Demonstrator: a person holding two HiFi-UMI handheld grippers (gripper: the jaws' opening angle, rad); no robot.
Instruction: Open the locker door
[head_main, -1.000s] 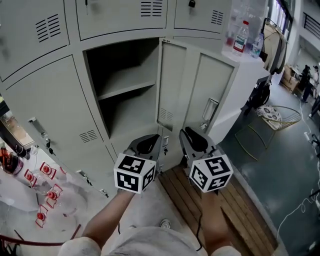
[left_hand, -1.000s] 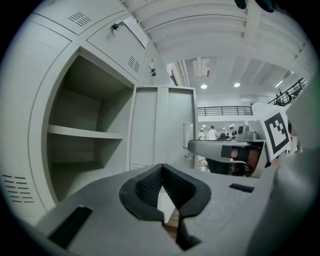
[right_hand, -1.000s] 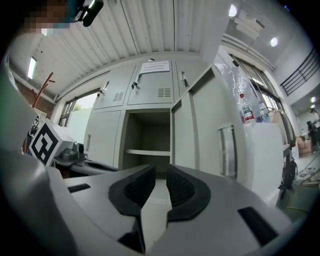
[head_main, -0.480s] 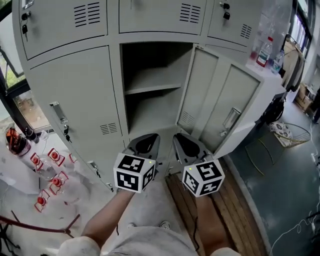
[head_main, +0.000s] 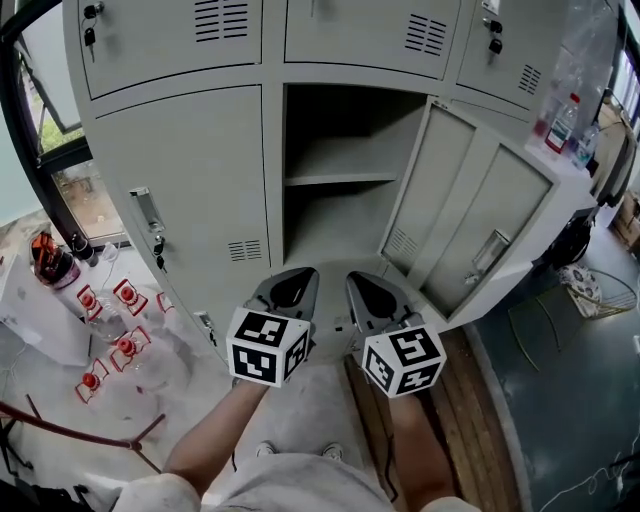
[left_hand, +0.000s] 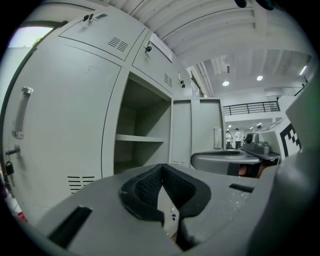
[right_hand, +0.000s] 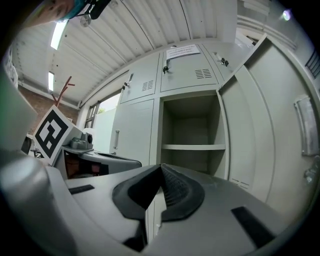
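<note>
At the far left of the head view, a closed door (head_main: 180, 190) carries a bar handle (head_main: 147, 210) near its left edge. It is a fair guide to how the task's own door is built: thin painted sheet steel, probably light and stiff, and free-swinging on its hinges. Its smooth skin would let pads slide unless they close on an edge or a handle. The left gripper (head_main: 293, 290) is held low in front of the lockers, and its own view shows its jaws pressed together with nothing between them. Beyond it the compartment (head_main: 340, 125) stands exposed, its shelf (head_main: 335, 178) bare. The right gripper (head_main: 372, 295), just beside the left one, likewise has its jaws pressed together and empty, well apart from the steel. The locker door (head_main: 425, 190) stands swung out on the compartment's right side with its inner face and lower vents showing, so the opening looks done. Its handle would sit on the hidden outer face, so the free vertical edge seems the best hold for any further swing. Only the head view shows both grippers side by side and clear of the lockers. Only the left gripper view shows people (left_hand: 233, 136) far off past the door. Both gripper views look up to a paper notice (right_hand: 182, 50) on the upper lockers and to the ceiling, which the head view largely cuts off.
</note>
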